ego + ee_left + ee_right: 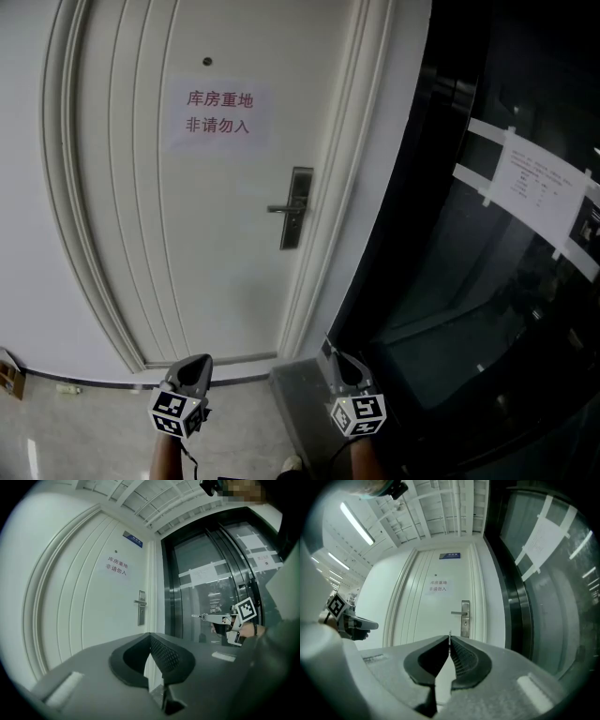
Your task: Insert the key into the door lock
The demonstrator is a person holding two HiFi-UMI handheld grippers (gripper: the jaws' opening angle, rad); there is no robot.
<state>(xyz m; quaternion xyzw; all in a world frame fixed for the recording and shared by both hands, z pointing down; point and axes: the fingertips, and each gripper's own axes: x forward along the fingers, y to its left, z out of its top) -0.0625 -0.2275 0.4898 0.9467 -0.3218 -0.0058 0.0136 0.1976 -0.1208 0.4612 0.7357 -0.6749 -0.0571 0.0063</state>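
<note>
- Open air runs from the left gripper (195, 367) and the key (197, 616) held by the right gripper (336, 361) to the door (169, 244), well ahead.
- The lever handle (279, 208) juts just left of the lock plate (298, 202).
- A dark glass wall (487, 309) hems the right side.

The floor (94, 431) is pale and glossy, with faint tile lines. It shows only at the bottom of the head view. Along its far edge, a thin dark skirting strip (84, 378) runs below the white wall as far as the foot of the door (206, 281). At the far left edge of the floor a small brownish object (7, 373) stands against the wall, cut off by the frame and too small to identify. Just beside it, a small pale item (66, 386) lies at the skirting. On the floor's right side, by the door's lower right corner, lies a flat grey patch (298, 403), possibly a mat. A pale shoe tip (292, 463) rests at its near end.
</note>
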